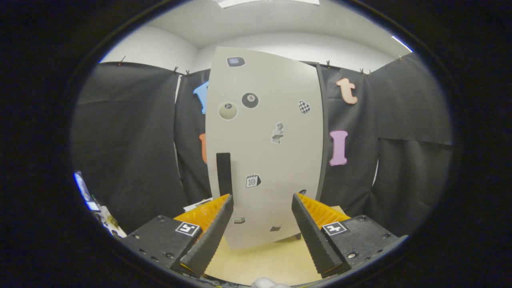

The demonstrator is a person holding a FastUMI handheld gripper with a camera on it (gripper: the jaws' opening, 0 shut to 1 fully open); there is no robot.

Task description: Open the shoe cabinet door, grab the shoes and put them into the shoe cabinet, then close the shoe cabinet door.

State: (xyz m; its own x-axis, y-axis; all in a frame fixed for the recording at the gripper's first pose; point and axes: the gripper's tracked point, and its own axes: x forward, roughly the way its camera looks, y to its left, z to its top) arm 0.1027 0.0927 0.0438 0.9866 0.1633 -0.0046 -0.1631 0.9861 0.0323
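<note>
the gripper (262,200) hangs open, fingers spread and holding nothing, just short of the closed shoe cabinet door (272,160), its dark handle (224,173) near the left finger.

A pale wooden table (264,262) carries the shoe cabinet (266,152), which stands upright on it with its door shut. The open gripper (262,202) hovers above the tabletop, fingers spread, just before the cabinet.

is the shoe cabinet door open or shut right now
Shut, it seems: the door faces the gripper flat, no interior showing. Open fingers flank it, the black handle just beyond one tip.
</note>
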